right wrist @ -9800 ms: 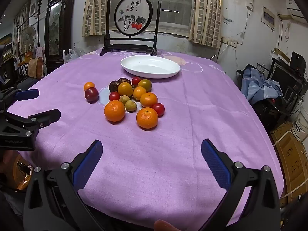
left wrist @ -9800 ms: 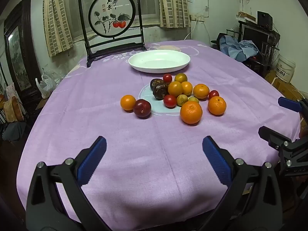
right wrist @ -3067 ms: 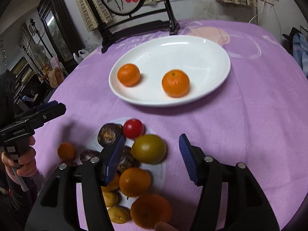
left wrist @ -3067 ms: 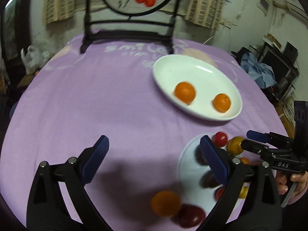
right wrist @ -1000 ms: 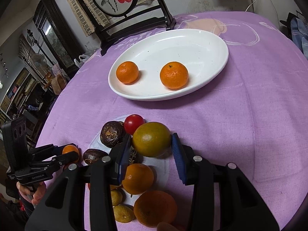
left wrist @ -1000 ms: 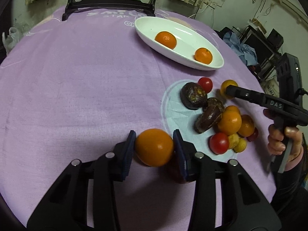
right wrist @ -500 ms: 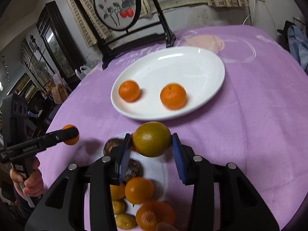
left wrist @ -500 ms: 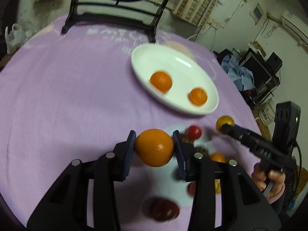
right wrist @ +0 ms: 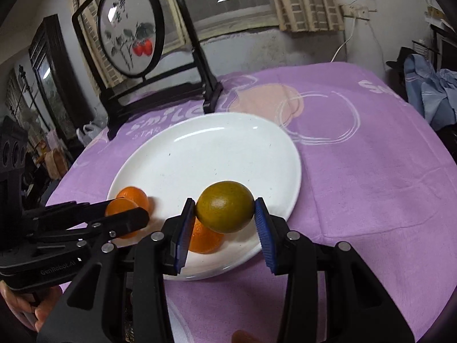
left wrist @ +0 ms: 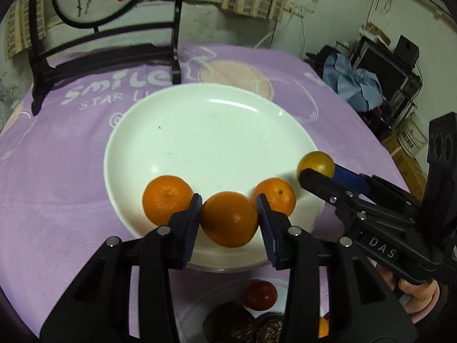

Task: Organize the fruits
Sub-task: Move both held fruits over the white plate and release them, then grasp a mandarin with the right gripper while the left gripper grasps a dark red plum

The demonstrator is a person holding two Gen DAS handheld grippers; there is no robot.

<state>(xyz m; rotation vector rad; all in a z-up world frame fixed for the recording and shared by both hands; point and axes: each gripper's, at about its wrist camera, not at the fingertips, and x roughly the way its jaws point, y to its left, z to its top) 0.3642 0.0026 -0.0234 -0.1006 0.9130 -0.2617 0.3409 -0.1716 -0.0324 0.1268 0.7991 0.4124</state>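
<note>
My left gripper (left wrist: 228, 220) is shut on an orange (left wrist: 228, 218) and holds it over the near rim of the white plate (left wrist: 211, 131). Two oranges lie on the plate, one at the left (left wrist: 165, 198) and one at the right (left wrist: 275, 195). My right gripper (right wrist: 225, 225) is shut on a green-yellow citrus (right wrist: 225, 205) above the plate's near right part (right wrist: 271, 157). In the left wrist view the right gripper (left wrist: 315, 168) holds that citrus (left wrist: 315, 164) at the plate's right edge. In the right wrist view the left gripper (right wrist: 125, 214) holds its orange (right wrist: 120, 207).
A black-framed round painted screen (right wrist: 131, 37) stands behind the plate on the purple tablecloth (right wrist: 371, 157). A red tomato (left wrist: 261, 294) and dark wrinkled fruits (left wrist: 228, 325) lie near me below the plate. Clutter and blue cloth (left wrist: 354, 85) sit off the table's right side.
Both grippers have moved forward with their fruits, from above the fruit pile to over the white plate. The plate now fills both views.
</note>
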